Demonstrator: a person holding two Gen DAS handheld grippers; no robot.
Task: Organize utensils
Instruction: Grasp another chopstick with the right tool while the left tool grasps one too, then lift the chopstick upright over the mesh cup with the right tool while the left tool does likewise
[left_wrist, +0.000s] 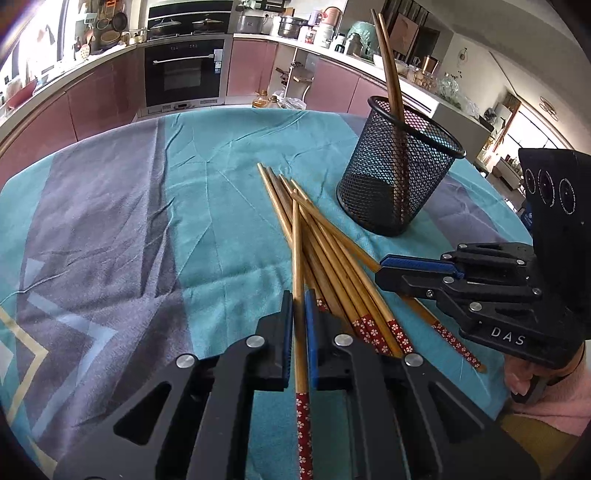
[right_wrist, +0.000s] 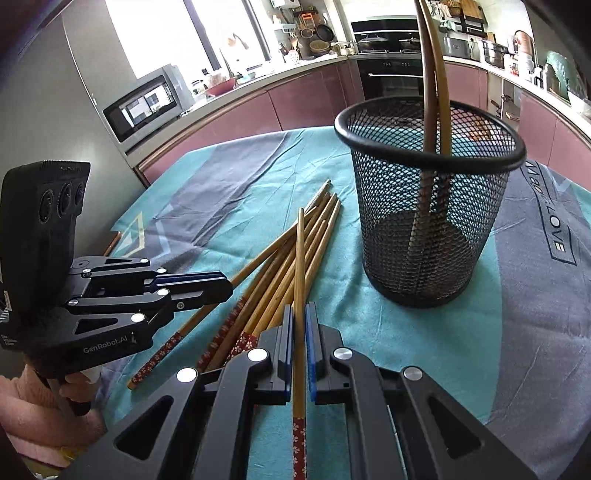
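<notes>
Chopsticks of pale bamboo with red flower-patterned handle ends lie in a loose fan (left_wrist: 332, 258) on the teal-and-grey tablecloth (left_wrist: 207, 206), their plain tips converging away from the cameras and their patterned ends pointing back toward the person. Left gripper (left_wrist: 298, 306), black with blue pads, is clenched on one bamboo chopstick (left_wrist: 297, 258); the stick's long axis runs along the fingers, plain tip forward over the pile, red handle end trailing back between the jaws. Right gripper (right_wrist: 300, 321) is likewise clamped on a second bamboo chopstick (right_wrist: 300, 266), held the same way — tip forward, patterned end toward the wrist. Each gripper appears in the other's view, side-on, with a pink sleeve (right_wrist: 33, 413) behind the handle. Just beyond the fan stands the black wire-mesh cylindrical holder (right_wrist: 424, 236), upright on the cloth (slightly to the right of the pile in both views). Two darker brown chopsticks (left_wrist: 391, 81) stand in it, leaning against the rim, their upper ends rising well above it. Behind the table — pink kitchen cabinets (left_wrist: 99, 99) and a built-in black oven (left_wrist: 184, 74).
</notes>
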